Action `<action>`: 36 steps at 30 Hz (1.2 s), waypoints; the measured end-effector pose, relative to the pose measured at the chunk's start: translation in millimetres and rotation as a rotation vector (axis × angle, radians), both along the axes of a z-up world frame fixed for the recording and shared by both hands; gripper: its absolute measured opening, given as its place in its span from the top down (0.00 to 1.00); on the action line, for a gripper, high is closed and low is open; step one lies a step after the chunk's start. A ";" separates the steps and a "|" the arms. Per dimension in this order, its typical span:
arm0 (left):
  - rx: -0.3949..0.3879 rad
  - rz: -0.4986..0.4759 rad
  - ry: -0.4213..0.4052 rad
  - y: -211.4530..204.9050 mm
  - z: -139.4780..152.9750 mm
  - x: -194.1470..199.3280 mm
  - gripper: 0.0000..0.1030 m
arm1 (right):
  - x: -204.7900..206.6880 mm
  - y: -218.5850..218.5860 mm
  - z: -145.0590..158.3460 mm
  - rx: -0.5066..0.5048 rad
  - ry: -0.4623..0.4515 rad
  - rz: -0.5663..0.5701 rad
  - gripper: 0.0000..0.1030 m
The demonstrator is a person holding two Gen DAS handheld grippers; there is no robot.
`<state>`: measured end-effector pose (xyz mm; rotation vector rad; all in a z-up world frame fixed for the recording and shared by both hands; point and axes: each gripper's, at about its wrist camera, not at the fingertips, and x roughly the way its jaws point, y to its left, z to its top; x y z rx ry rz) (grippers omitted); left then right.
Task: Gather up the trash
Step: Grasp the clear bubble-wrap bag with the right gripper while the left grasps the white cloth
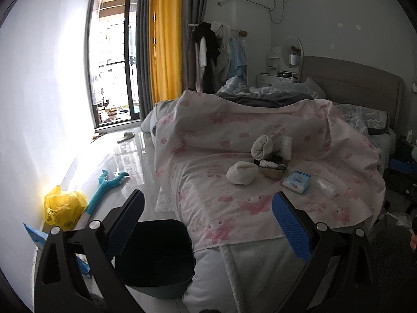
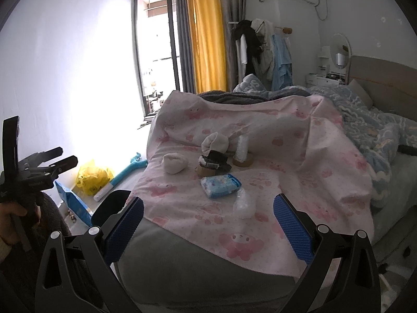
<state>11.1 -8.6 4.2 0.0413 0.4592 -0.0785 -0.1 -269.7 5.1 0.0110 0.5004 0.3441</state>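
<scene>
Hovering over the foot of the bed, the left gripper [image 1: 208, 221] and right gripper [image 2: 208, 221] both stand wide apart, holding nothing. On the pink printed sheet [image 2: 299, 156], toward twelve o'clock of the right gripper, lie a crumpled clear wrapper [image 2: 243, 203], a blue tissue pack [image 2: 220, 184] and white rolled socks [image 2: 174, 163]. A dark bin [image 1: 156, 255] stands at seven o'clock in the left view, beside the bed.
</scene>
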 end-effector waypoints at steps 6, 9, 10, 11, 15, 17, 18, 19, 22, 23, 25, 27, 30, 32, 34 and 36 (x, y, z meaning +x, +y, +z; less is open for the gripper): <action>-0.003 -0.049 0.033 -0.6 -6.8 25.2 0.04 | 31.6 4.2 -9.5 -0.020 0.073 -0.005 0.14; 0.000 -0.077 0.045 -1.1 -12.9 38.8 0.04 | 50.6 6.6 -19.8 -0.037 0.108 -0.009 0.23; 0.000 -0.088 0.052 -1.3 -16.0 44.9 0.04 | 55.0 7.5 -22.8 -0.044 0.115 -0.008 0.24; -0.001 -0.100 0.057 -1.7 -18.6 50.9 0.04 | 59.8 8.2 -26.5 -0.052 0.125 -0.011 0.28; -0.033 -0.140 0.088 -1.3 -28.0 73.0 0.07 | 81.1 7.4 -45.3 -0.073 0.172 -0.029 0.36; -0.068 -0.167 0.106 -1.8 -32.7 84.6 0.11 | 89.0 5.1 -52.5 -0.073 0.187 -0.045 0.39; -0.072 -0.178 0.110 -3.1 -34.3 89.0 0.15 | 94.0 2.6 -56.4 -0.067 0.198 -0.055 0.39; -0.068 -0.192 0.112 -6.3 -36.5 94.6 0.15 | 100.1 0.1 -61.0 -0.060 0.210 -0.065 0.40; -0.063 -0.230 0.118 -14.1 -41.2 106.1 0.16 | 113.1 -5.7 -69.8 -0.049 0.233 -0.086 0.45; -0.058 -0.243 0.121 -16.6 -43.4 110.3 0.18 | 117.2 -8.0 -72.2 -0.045 0.242 -0.092 0.46; -0.048 -0.262 0.128 -21.3 -47.7 119.1 0.21 | 126.0 -13.4 -78.8 -0.032 0.261 -0.107 0.47; -0.041 -0.271 0.138 -24.6 -52.5 128.9 0.21 | 132.5 -16.9 -84.1 -0.015 0.281 -0.109 0.48; -0.041 -0.290 0.160 -27.5 -60.4 144.0 0.22 | 141.7 -17.7 -91.3 -0.004 0.301 -0.105 0.52; -0.037 -0.305 0.178 -30.5 -66.9 154.3 0.23 | 147.5 -15.3 -94.7 -0.007 0.313 -0.101 0.55; -0.030 -0.314 0.193 -33.9 -72.9 164.2 0.24 | 152.1 -13.4 -99.1 -0.024 0.331 -0.101 0.58; -0.026 -0.322 0.206 -37.3 -78.6 173.6 0.25 | 155.5 -12.0 -103.5 -0.037 0.350 -0.102 0.62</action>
